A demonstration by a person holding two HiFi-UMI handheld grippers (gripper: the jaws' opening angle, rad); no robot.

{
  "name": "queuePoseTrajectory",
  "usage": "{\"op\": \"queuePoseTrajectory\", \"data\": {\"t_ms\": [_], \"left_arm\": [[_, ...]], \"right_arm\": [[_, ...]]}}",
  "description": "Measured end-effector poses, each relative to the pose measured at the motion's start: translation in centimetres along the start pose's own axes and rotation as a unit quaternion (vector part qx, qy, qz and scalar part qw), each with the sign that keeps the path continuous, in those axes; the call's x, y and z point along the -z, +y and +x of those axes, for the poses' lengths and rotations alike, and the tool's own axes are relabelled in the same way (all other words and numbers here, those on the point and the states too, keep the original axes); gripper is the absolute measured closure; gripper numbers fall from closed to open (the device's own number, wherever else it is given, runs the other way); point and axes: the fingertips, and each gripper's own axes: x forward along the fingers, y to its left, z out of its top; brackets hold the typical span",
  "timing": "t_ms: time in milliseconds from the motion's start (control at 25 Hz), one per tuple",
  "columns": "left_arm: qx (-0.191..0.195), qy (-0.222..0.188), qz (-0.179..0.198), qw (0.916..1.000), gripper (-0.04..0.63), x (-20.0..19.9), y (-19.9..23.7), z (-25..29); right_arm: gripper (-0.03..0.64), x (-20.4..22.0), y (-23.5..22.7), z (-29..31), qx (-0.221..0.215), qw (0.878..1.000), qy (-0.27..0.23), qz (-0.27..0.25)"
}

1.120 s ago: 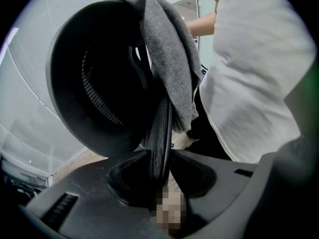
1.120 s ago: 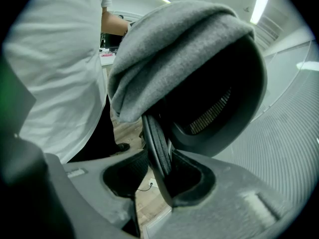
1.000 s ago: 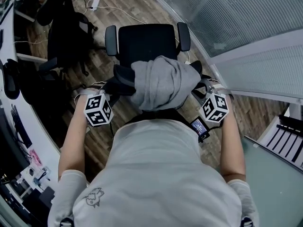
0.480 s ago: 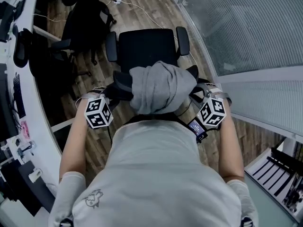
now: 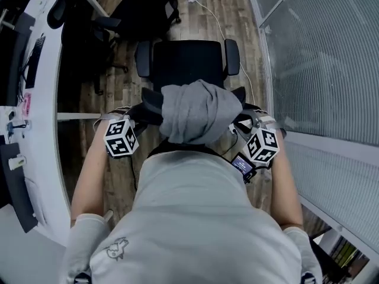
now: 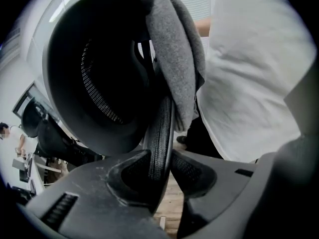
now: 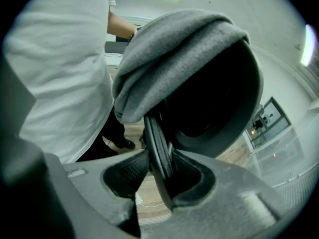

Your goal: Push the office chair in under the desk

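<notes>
The office chair is seen from above on the wooden floor, with its black seat turned away from the person. The white desk lies off to the chair's left and a ribbed glass partition to its right. The chair is not tucked under the desk but is kept apart from the desk's edge. A grey garment is draped over the top of the backrest, which is nearest the person. The left gripper is clenched on the backrest's thin black rim, which is pinched between both ribbed pads just beside the hanging cloth. The right gripper is clamped in the same way on the rim at the opposite side, where the edge is squeezed between its pads below the garment's fold. In the head view each gripper's marker cube is seen beside the backrest, the left one and the right one level with each other. A second black chair is parked farther off by the desk, and a white cable is trailed across the boards beyond the seat.
</notes>
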Motion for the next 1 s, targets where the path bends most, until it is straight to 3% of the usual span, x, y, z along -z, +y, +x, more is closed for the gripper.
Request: {"op": "queuePoseTrajectory", "data": {"t_ms": [480,1000], "left_arm": [[-0.065,0.009,-0.108,0.992,0.468,3.2,-6.1,-1.5],[-0.107,0.014,-0.195,0.9749,0.468,9.6,-15.6,-5.8]], "right_arm": [[0.479,-3.7,0.1,2.3,-0.051,0.992,-0.044,-0.11],[0.479,-12.6,5.0,4.2,-0.089,0.977,-0.064,-0.185]]}}
